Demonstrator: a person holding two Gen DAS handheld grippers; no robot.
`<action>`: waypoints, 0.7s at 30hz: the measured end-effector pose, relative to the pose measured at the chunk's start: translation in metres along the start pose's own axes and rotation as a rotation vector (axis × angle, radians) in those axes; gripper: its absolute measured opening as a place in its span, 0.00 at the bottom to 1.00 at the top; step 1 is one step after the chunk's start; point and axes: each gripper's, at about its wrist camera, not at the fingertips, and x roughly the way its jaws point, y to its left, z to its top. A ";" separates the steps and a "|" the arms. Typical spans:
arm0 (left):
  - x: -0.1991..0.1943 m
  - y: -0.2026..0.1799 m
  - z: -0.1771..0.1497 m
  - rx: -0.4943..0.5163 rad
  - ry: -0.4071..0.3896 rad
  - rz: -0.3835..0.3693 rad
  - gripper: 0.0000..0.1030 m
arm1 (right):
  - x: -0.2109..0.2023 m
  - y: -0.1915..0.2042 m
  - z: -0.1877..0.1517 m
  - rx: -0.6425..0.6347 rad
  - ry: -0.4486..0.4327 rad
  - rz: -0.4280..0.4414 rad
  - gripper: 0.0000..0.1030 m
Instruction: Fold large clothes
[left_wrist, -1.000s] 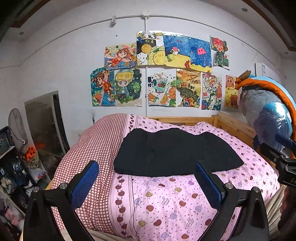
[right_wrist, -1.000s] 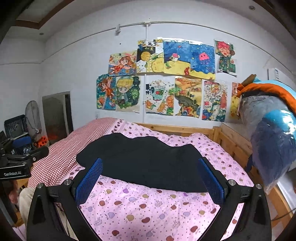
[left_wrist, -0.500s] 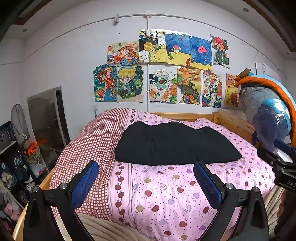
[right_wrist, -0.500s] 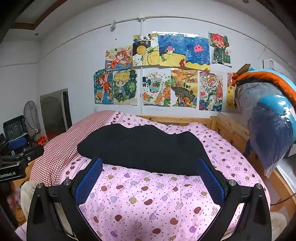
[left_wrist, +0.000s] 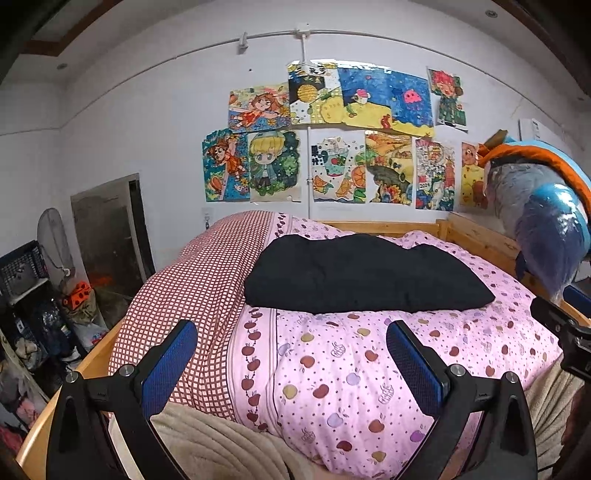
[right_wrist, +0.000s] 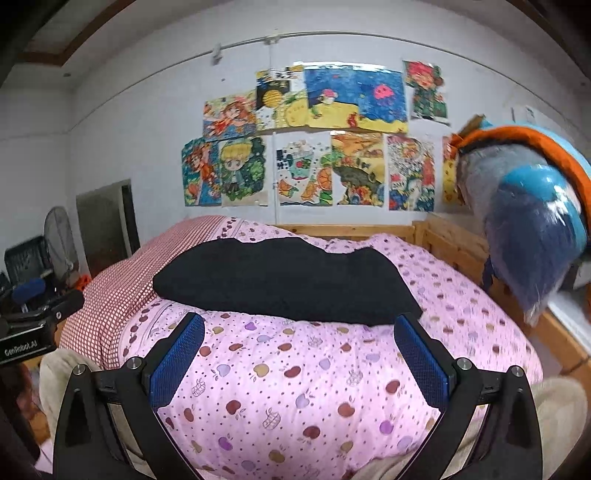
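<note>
- My left claw (left_wrist: 291, 354) is spread wide with nothing between its blue pads (left_wrist: 168, 363); it hangs in the air above the near edge of the bed
- My right claw (right_wrist: 299, 349) is just as wide, also holding nothing, above the same near edge
- The garment (left_wrist: 364, 277), black and folded into a flat, broad slab, lies on top of the quilt (left_wrist: 369, 362), well beyond both claws and touched by neither
- From the right the garment (right_wrist: 284, 282) sits toward the middle of the quilt (right_wrist: 295, 376), its near edge just past my fingertips in the picture
- The quilt is pink with apple prints and has a red checked band along its left side
- A beige blanket (left_wrist: 207, 443) shows under the quilt's near edge
- A wooden bed frame (left_wrist: 476, 240) runs along the far and right sides
- Coloured drawings (left_wrist: 332, 147) cover the wall behind the bed
- A blue and orange bundle in plastic (left_wrist: 546, 221) hangs at the right
- The left claw's body (right_wrist: 29, 332) shows at the left edge of my right view
</note>
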 end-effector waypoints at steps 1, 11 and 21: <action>-0.001 -0.002 -0.002 0.011 0.003 -0.001 1.00 | 0.000 -0.002 -0.002 0.010 0.005 -0.003 0.98; 0.003 -0.004 -0.024 -0.004 0.027 -0.008 1.00 | 0.007 -0.001 -0.025 -0.035 0.035 0.012 0.98; 0.006 -0.005 -0.042 -0.012 0.055 -0.023 1.00 | 0.004 -0.002 -0.037 -0.021 0.042 0.022 0.98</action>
